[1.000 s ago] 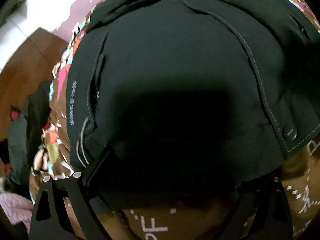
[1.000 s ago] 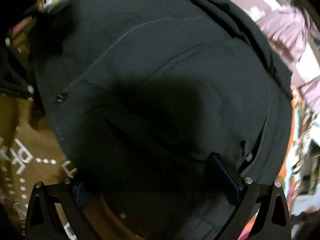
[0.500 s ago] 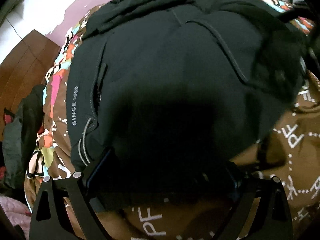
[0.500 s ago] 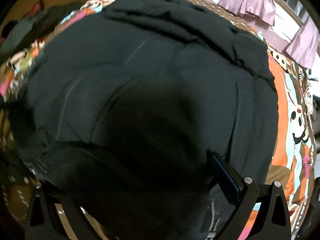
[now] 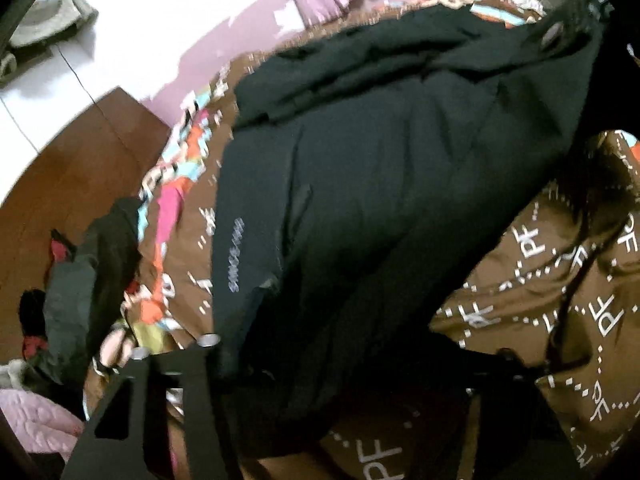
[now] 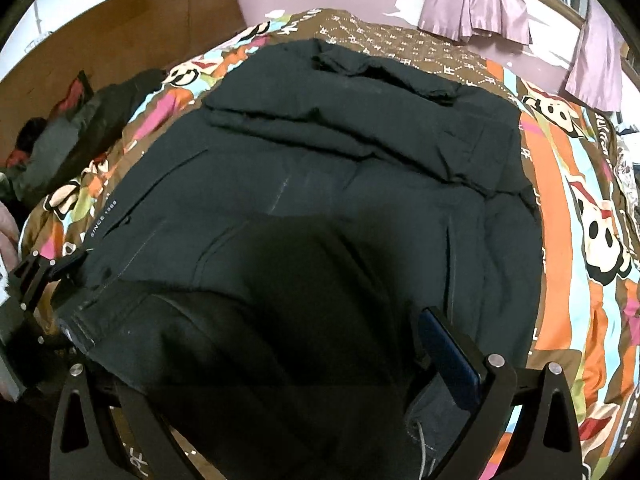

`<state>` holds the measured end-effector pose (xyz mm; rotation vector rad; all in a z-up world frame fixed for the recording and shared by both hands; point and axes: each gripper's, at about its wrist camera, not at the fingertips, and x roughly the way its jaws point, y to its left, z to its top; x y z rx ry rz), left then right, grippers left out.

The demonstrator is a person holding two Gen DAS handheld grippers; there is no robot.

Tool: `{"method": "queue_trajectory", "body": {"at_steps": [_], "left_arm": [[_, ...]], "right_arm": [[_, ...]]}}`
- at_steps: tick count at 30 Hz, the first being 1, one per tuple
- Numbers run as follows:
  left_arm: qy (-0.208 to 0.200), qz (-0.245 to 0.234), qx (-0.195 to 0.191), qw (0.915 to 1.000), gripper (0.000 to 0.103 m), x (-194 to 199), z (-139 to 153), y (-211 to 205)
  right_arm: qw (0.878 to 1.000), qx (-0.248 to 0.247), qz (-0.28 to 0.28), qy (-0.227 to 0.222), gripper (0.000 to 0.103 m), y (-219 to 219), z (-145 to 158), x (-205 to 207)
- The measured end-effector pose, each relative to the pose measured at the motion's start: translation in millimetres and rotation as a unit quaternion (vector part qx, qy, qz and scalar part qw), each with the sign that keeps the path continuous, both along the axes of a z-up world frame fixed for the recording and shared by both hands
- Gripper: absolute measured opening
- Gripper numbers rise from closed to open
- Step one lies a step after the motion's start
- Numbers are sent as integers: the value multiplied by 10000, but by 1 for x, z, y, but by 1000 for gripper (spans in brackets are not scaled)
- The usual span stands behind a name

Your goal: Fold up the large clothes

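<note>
A large black jacket (image 6: 320,184) with "SINCE 1988" lettering lies spread on a patterned bedspread (image 6: 580,208); its sleeves are folded across the upper part. My right gripper (image 6: 280,372) is shut on the jacket's near hem, with bunched cloth between the fingers. My left gripper (image 5: 344,384) is shut on the jacket's hem too, lifting it off the brown lettered bedspread (image 5: 560,300). The jacket (image 5: 380,200) fills the middle of the left wrist view. The left gripper also shows at the left edge of the right wrist view (image 6: 44,276).
A heap of dark clothes (image 6: 68,132) lies at the bed's left edge, also seen in the left wrist view (image 5: 80,280). A wooden headboard (image 6: 120,28) and purple curtains (image 6: 480,0) stand beyond. A pink quilted item (image 5: 32,420) is at lower left.
Both grippers have pulled back and up with the hem, so much more of the jacket and bed shows. The right side of the jacket has been carried over toward the left.
</note>
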<state>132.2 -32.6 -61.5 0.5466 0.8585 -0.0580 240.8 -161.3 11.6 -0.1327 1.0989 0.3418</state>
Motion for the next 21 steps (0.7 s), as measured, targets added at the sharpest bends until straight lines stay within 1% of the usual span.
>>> {"method": "queue_trajectory", "body": {"at_steps": [1,2,4,6,8,11,14,17,19,21], "left_arm": [[-144,-48,17,9999,38,-1,6,-1],[-326,-80,7,9994,37,-3,14,-2],[-518,-108,-153,9985,30,-1,25,1],[-608,-95,-317,9976,29,4,35,5],[-683,-119,-509,9963,28,12,48,6],[-658,-182,-646,9956,27,23,61,5],[-520,-181,-898,9944,27,35,73,8],[-430,-181,-1048,9934,27,45,79,13],[-377,-162,-1154,9925,27,48,81,13],[-359,-163,-1235,9916,27,53,86,12]], "right_arm": [[10000,-8,21,-60,103,-2,2,-3],[9999,-41,61,-154,103,-4,4,-9],[9994,-127,113,-288,103,-6,4,-19],[9990,-219,205,-335,103,-10,-1,-31],[9985,-340,323,-283,103,-12,-10,-43],[9958,-588,633,-301,103,-4,-21,-60],[9917,-790,943,-384,103,7,-27,-74],[9866,-993,1183,-520,103,16,-30,-83],[9809,-1289,1296,-667,103,23,-36,-87],[9716,-1704,1408,-845,103,30,-46,-91]]}}
